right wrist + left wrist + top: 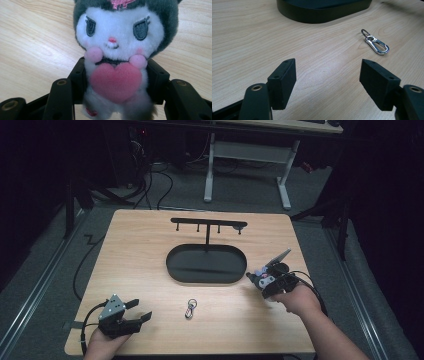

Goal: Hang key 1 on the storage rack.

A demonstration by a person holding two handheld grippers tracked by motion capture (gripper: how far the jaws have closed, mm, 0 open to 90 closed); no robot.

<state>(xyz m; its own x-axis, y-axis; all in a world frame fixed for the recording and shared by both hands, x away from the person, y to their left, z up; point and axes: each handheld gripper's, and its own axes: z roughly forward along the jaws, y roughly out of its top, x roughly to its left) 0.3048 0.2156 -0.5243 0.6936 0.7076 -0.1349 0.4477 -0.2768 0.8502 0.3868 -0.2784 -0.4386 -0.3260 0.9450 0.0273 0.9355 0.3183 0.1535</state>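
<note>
two grippers: right gripper (260, 279) fingers clamp the plush toy (117, 50) at 3 o'clock for carrying; left gripper (327, 82) fingers apart, idle at 7 o'clock on the bench (150, 270).

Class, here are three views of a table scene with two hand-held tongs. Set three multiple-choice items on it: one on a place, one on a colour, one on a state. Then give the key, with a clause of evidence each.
1. Where does the metal key clip lie?
A. In the black oval tray
B. On the bare wood between the tray and the table's near edge
C. Hung on the rack

2. What colour is the heart on the plush toy?
A. Pink
B. Green
C. Yellow

3. What state are the left tongs in?
A. Shut on the key clip
B. Shut on the plush toy
C. Open, with nothing between them

Key:
1 B, since the high view shows it on the wood, nearer than the tray.
2 A, as the right gripper view shows the heart pink.
3 C, because the left gripper view shows bare wood between the parted pads.
</note>
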